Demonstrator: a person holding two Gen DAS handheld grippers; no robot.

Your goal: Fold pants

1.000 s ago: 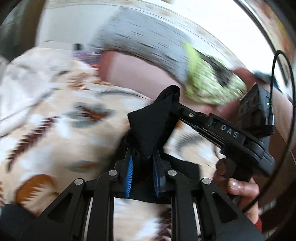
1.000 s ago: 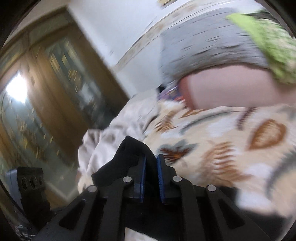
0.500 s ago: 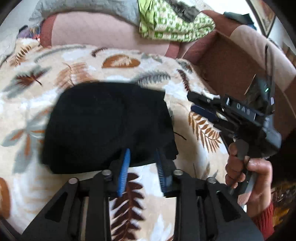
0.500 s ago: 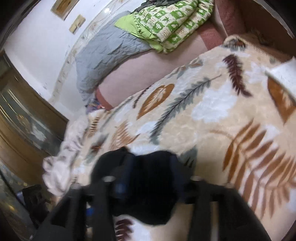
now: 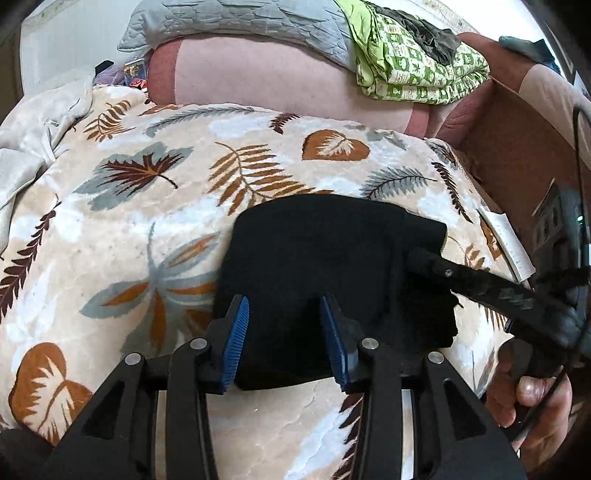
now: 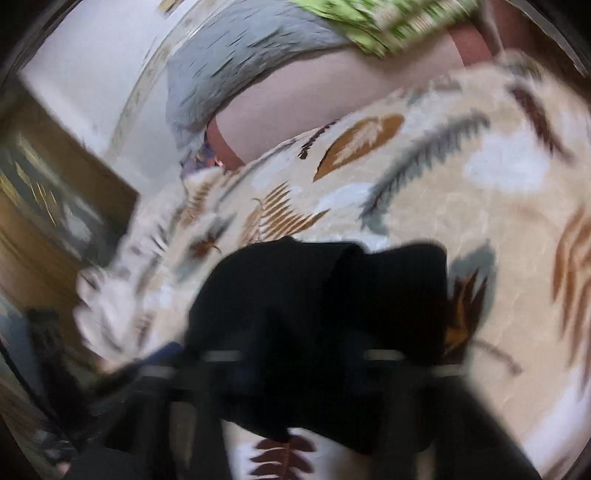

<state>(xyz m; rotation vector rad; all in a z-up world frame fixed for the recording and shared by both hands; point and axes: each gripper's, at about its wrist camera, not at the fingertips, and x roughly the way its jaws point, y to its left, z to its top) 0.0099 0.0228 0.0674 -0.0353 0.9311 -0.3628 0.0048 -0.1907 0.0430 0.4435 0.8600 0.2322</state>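
The black pants (image 5: 325, 266) lie folded into a compact rectangle on a beige leaf-print blanket (image 5: 147, 206). My left gripper (image 5: 284, 332) is open, its blue pads either side of the near edge of the pants, holding nothing. My right gripper comes in from the right in the left wrist view, one finger (image 5: 443, 271) over the pants' right edge. The right wrist view is blurred: the pants (image 6: 317, 317) fill its lower middle and the right gripper's (image 6: 303, 373) fingers look spread apart.
A pink sofa back (image 5: 280, 81) carries a grey quilt (image 5: 236, 18) and a green patterned cloth (image 5: 413, 66). A pale sheet (image 5: 33, 125) is bunched at the left. A brown armrest (image 5: 517, 147) stands at the right. A wooden cabinet (image 6: 40, 206) shows in the right wrist view.
Both grippers held the pants up a second ago. They laid them folded on the blanket and opened. The left jaws are now wider apart.
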